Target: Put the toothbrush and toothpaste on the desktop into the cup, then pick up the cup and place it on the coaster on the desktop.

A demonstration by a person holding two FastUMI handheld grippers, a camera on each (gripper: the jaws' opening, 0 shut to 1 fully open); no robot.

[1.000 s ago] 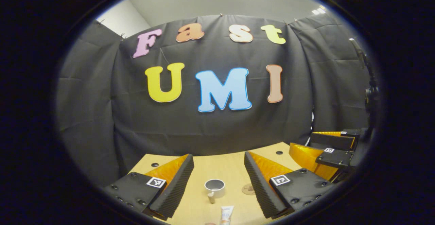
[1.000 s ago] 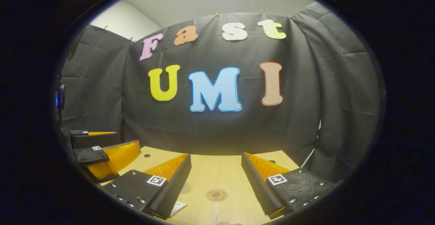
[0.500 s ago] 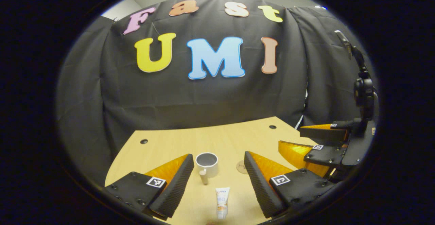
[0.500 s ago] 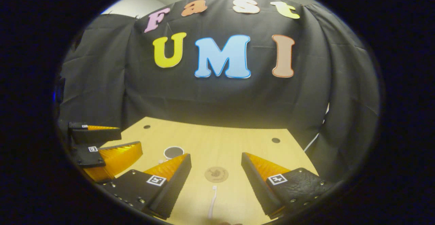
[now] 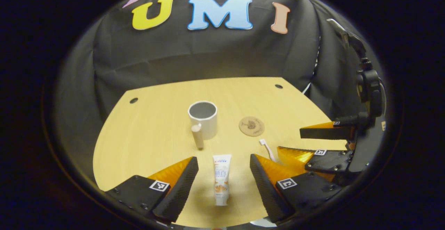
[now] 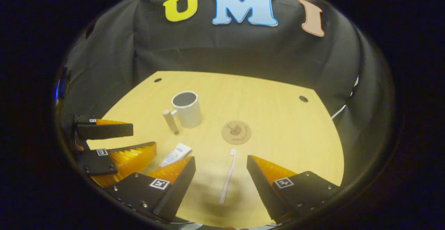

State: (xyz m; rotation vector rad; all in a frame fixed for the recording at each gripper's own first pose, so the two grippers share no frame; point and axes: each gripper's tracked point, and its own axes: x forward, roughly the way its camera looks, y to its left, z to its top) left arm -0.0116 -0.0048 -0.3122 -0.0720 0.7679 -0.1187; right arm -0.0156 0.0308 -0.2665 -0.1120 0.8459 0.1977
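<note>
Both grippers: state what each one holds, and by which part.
Nothing is held. The left gripper is open with the toothpaste lying on the table between its fingers; the right gripper is open above the toothbrush.

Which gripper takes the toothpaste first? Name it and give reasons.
Left. In the left gripper view the toothpaste lies flat between the open left gripper. The right gripper, also open, is lined up on the toothbrush instead.

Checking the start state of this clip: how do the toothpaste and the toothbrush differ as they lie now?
The toothpaste is a broad, flat printed tube; the toothbrush is a thin pale stick. The toothpaste lies ahead of the open left gripper, the toothbrush ahead of the open right gripper. Both lie flat on the table, outside the cup.
</note>
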